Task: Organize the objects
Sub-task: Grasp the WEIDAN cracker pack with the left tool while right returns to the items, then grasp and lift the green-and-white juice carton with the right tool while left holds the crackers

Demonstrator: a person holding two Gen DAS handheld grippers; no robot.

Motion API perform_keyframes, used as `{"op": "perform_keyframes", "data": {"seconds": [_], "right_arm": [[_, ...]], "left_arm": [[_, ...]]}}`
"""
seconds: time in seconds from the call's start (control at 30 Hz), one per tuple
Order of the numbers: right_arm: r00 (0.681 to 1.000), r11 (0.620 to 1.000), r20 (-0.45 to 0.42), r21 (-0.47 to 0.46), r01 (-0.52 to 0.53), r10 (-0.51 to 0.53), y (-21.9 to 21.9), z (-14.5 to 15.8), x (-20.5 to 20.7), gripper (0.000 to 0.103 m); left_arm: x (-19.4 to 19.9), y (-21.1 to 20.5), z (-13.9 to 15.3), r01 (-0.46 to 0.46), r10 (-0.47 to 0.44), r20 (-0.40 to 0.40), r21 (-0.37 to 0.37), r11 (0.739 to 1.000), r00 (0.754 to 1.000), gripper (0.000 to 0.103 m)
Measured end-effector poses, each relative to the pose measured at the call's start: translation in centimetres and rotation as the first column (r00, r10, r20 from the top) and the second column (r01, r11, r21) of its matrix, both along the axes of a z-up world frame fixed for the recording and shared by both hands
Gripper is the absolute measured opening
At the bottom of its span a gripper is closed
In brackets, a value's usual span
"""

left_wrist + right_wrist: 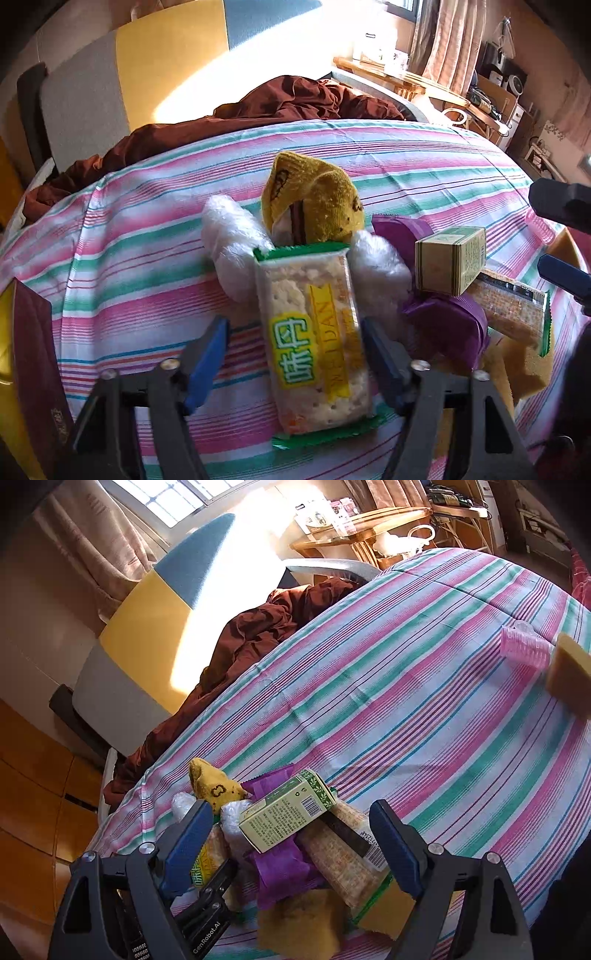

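A cracker packet [314, 343] with green ends lies lengthwise on the striped cloth [129, 236], between the blue pads of my left gripper [291, 354]. The right pad sits against its edge and the left pad stands clear of it, so the jaws are open. Behind it are a yellow sock [314, 199], two white plastic-wrapped bundles [232, 243], a purple wrapper [443, 321], a green box [450, 258] and a second cracker packet [513, 310]. My right gripper [290, 845] hovers open above this pile, with the green box [284, 812] beyond its fingers and nothing held.
A pink hair roller [524, 646] and a yellow sponge [569, 675] lie apart at the right of the striped cloth. A brown blanket [258, 110] is bunched at the far edge. A dark red booklet [33, 350] lies at the left. A wooden side table [362, 524] stands beyond.
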State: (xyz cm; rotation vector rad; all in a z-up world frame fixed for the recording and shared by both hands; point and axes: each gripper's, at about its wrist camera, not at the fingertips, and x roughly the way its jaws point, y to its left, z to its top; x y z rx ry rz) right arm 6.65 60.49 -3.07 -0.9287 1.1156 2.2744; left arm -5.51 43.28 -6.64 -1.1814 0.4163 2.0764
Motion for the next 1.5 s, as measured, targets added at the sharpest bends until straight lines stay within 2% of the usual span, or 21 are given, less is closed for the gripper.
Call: {"op": "perform_keyframes", "data": {"seconds": [0.03,0.2,0.3,0.43,0.57,0.7,0.8,1.03,1.3,1.5], "right_arm": [[1.0,1.0,-0.005,0.0,0.007,-0.007,0.1,0.0,0.1,0.088],[0.998,0.998,-0.008,-0.008,0.055,-0.055,0.8,0.0,0.9,0.088],[0.997,0.997,0.002,-0.026,0.079,-0.079,1.2,-0.3,1.2,0.088],[0.996,0.995,-0.003,-0.048,0.086,-0.086,1.4,-0.5,1.3,0.088],[0.992,0.994,-0.092,-0.076,0.076,-0.083,1.5,0.1,1.9,0.088],[0.99,0.994,-0.119,-0.087,0.059,-0.069,1.4,0.3,1.7,0.088],[0.995,0.995,-0.083,-0.081,0.05,-0.057,1.3,0.0,1.0,0.088],[0.997,0.995,-0.038,-0.084,0.061,-0.064,1.9,-0.9,0.2,0.088],[0.998,0.997,0.021,-0.044,0.059,-0.058,1.7,-1.4,-0.6,0.088],[0.998,1.0,0.067,-0.024,0.019,-0.017,1.8,-2.2,-3.0,0.088]], "left_arm": [[0.0,-0.5,-0.2,-0.01,0.01,0.026,0.004,1.0,1.0,0.047],[2.5,-4.8,-0.3,-0.034,0.03,0.046,0.077,0.996,0.999,0.047],[5.3,-7.6,-0.3,-0.024,0.022,0.027,0.085,0.996,0.999,0.047],[8.4,-10.0,-0.6,0.01,-0.007,-0.04,0.078,0.997,0.999,0.046],[8.1,-10.2,-0.9,0.012,-0.009,-0.037,0.093,0.996,0.999,0.046],[8.2,-9.7,-1.3,0.032,-0.022,-0.097,0.105,0.994,0.995,0.047],[8.6,-9.7,-1.5,0.042,-0.027,-0.143,0.108,0.993,0.989,0.047],[8.4,-9.5,-1.8,0.046,-0.025,-0.164,0.125,0.991,0.986,0.048],[8.3,-9.7,-1.9,0.044,-0.021,-0.161,0.14,0.989,0.987,0.048],[8.3,-9.9,-1.9,0.044,-0.02,-0.157,0.149,0.988,0.987,0.048]]}}
